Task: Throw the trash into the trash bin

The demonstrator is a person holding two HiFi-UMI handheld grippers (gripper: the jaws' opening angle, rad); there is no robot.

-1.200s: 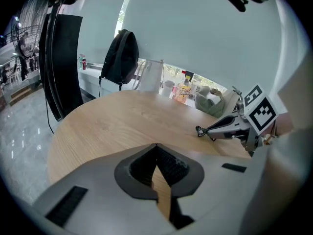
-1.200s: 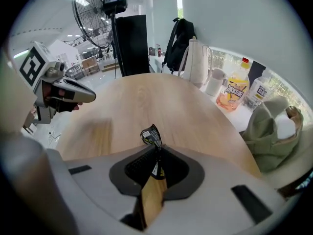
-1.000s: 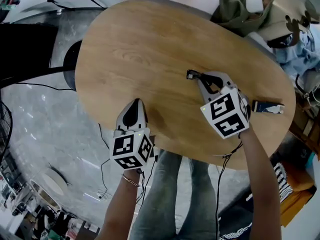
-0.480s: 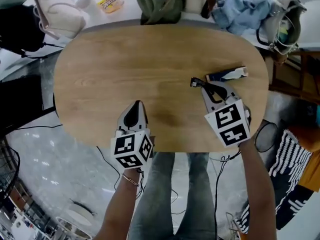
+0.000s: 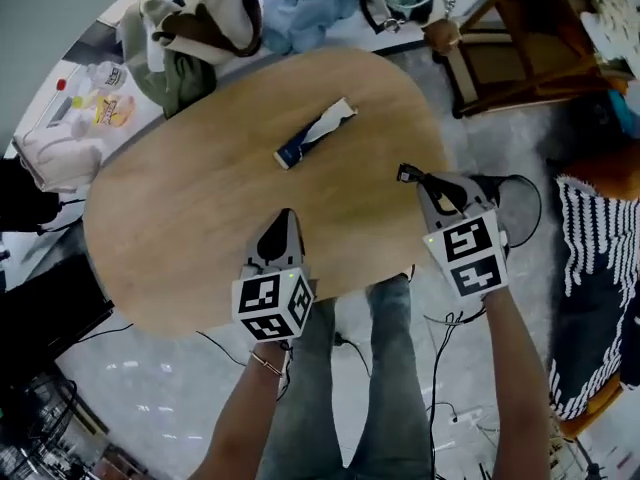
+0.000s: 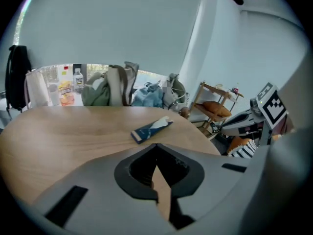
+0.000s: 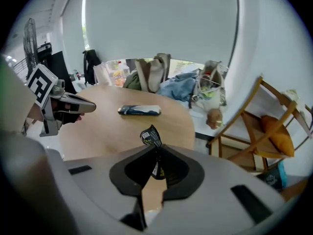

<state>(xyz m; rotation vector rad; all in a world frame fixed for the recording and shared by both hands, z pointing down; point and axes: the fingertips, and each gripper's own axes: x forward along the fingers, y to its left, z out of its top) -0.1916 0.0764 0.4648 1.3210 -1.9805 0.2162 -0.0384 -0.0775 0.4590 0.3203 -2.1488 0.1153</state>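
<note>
The right hand-held gripper [image 7: 157, 150] pinches a small black wrapper [image 7: 151, 136] between its jaws, and the crumpled top of the scrap sticks up past the tips. In the head view this gripper sits right of centre, its tips at the bench's [image 5: 200, 198] right edge and its body over the floor. Just right of it on the floor shows the rim of a dark round container [image 5: 522, 200], partly hidden; whether it is the bin I cannot tell.

The left hand-held gripper [image 5: 284, 218] has its jaws pressed together with nothing between them. It hovers over the near edge of the oval wooden bench, below centre in the head view.

A dark blue packet [image 5: 313, 133] with a torn white end lies flat on the bench, upper centre, well apart from both grippers.

Beyond the bench, clothes and bags [image 5: 210, 28] are heaped along the top of the frame. A wooden chair [image 5: 500, 58] stands upper right, and a striped rug [image 5: 585, 268] lies at the right edge.
</note>
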